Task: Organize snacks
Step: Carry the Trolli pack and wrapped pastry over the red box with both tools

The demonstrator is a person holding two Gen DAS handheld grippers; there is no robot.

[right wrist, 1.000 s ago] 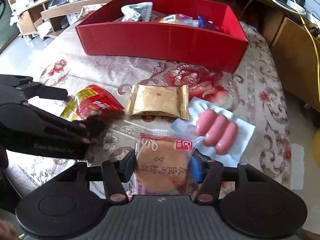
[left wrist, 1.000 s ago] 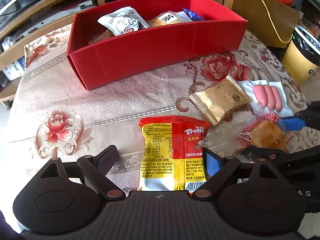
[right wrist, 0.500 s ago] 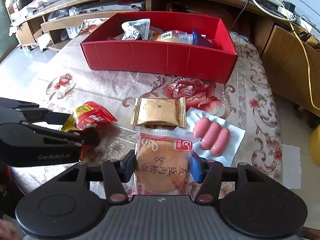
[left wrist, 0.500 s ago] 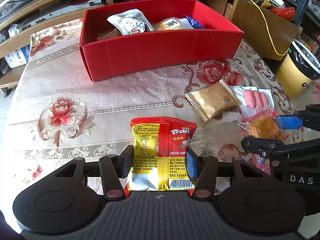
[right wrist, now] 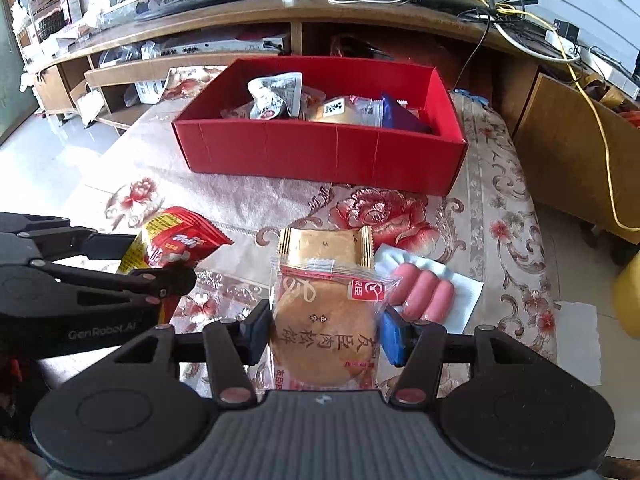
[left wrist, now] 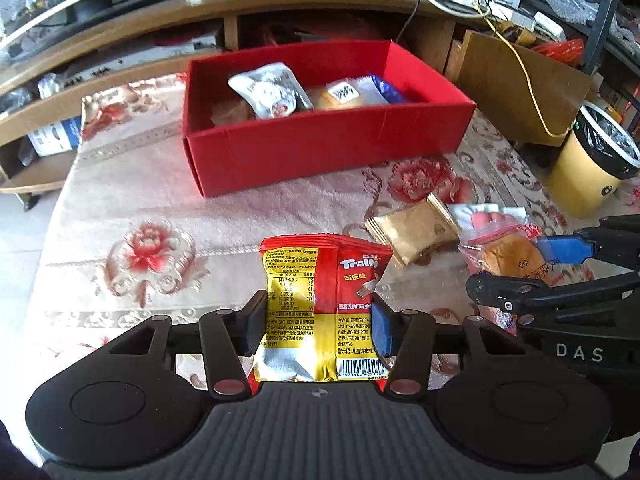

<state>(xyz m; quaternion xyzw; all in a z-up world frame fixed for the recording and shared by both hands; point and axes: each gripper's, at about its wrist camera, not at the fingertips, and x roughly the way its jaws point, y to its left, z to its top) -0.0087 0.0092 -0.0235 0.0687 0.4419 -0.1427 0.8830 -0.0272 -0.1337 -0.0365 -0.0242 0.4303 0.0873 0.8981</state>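
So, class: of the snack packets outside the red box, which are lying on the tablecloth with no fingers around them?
The gold foil packet and the pink sausage pack. The other two are clamped in grippers.

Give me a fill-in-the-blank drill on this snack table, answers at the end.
1. The left gripper is shut on the ___ gummy packet.
2. The right gripper grips a round ___.
3. The box holding snacks is ___.
4. The gold packet lies ___ the box.

Answers: Trolli; pastry; red; outside
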